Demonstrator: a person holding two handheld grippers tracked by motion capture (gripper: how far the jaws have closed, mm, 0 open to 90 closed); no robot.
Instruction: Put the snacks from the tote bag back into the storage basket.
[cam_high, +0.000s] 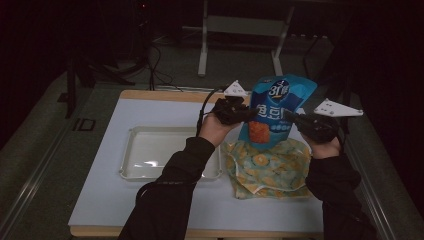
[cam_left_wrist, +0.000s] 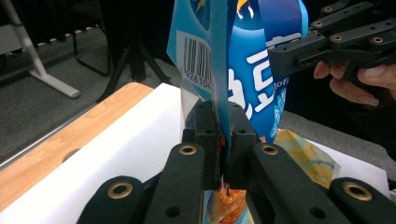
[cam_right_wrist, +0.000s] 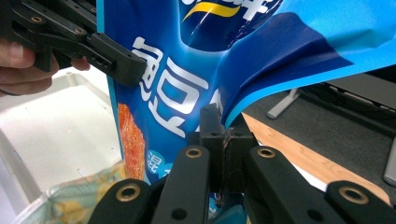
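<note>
Dim, dark room surrounds a wooden table (cam_high: 150, 95) topped with a white sheet, seen from above. A person's two dark-sleeved arms reach in from the near edge. Between them a blue snack bag (cam_high: 277, 107) is held upright in the air above the right half of the tabletop. The left gripper (cam_high: 245, 114) has its jaws clamped tight on the bag's left edge, just below a white barcode panel (cam_left_wrist: 196, 63) whose digits partly read "926104". The right gripper (cam_high: 295, 120) pinches the bag's right edge with its jaws closed on the film. Large white characters run down the bag's front, with "31" near the top and an orange food picture lower down. Beneath the bag a yellow patterned bag (cam_high: 267, 170) lies flat near the right edge. A white tray (cam_high: 150, 152) sits at the tabletop's centre-left.
</note>
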